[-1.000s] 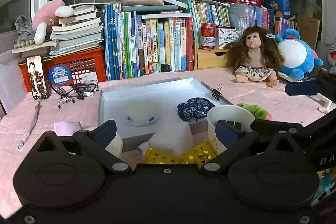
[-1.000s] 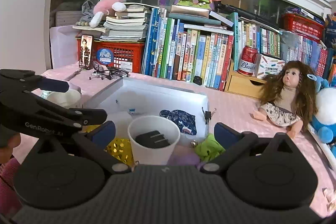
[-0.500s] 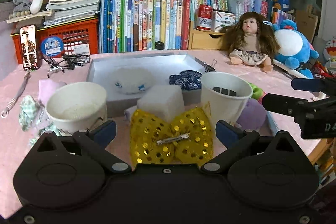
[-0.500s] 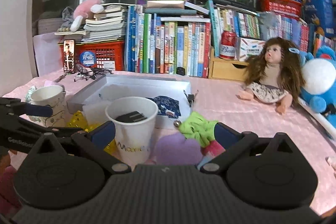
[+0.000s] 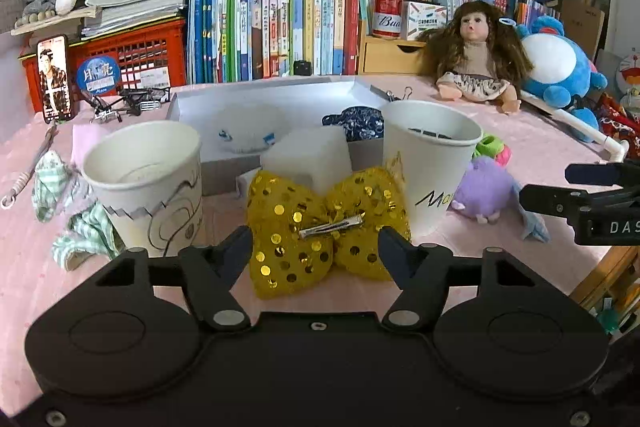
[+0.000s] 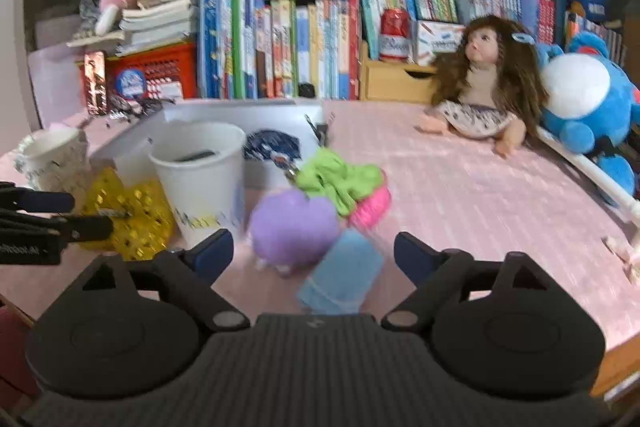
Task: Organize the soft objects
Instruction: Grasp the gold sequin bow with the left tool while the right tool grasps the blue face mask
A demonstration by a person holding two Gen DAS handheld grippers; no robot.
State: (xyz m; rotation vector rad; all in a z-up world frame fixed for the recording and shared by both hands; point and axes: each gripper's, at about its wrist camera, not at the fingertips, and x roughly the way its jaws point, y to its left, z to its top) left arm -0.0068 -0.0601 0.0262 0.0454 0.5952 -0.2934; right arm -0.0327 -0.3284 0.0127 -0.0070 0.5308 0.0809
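Observation:
My left gripper (image 5: 316, 247) is open and empty, low over the table's front, with a gold sequin bow (image 5: 320, 227) lying between its fingers. A white sponge block (image 5: 306, 157) sits behind the bow. A grey tray (image 5: 280, 95) holds a white plush (image 5: 248, 131) and a dark blue cloth (image 5: 354, 121). My right gripper (image 6: 314, 255) is open and empty over a purple plush (image 6: 294, 227) and a light blue cloth (image 6: 342, 273). A green cloth (image 6: 336, 177) and a pink item (image 6: 374, 205) lie just behind.
Two paper cups (image 5: 148, 179) (image 5: 430, 155) flank the bow. A green checked cloth (image 5: 86, 231) lies left. A doll (image 5: 476, 55) and blue plush (image 5: 556, 67) sit at the back right before books (image 5: 272, 15) and a red crate (image 5: 128, 59). The table edge (image 5: 600, 275) is close right.
Both grippers have pulled back toward the table's front edge and dropped lower. The bow, the cups and the purple plush have come into fuller view. Both stay open.

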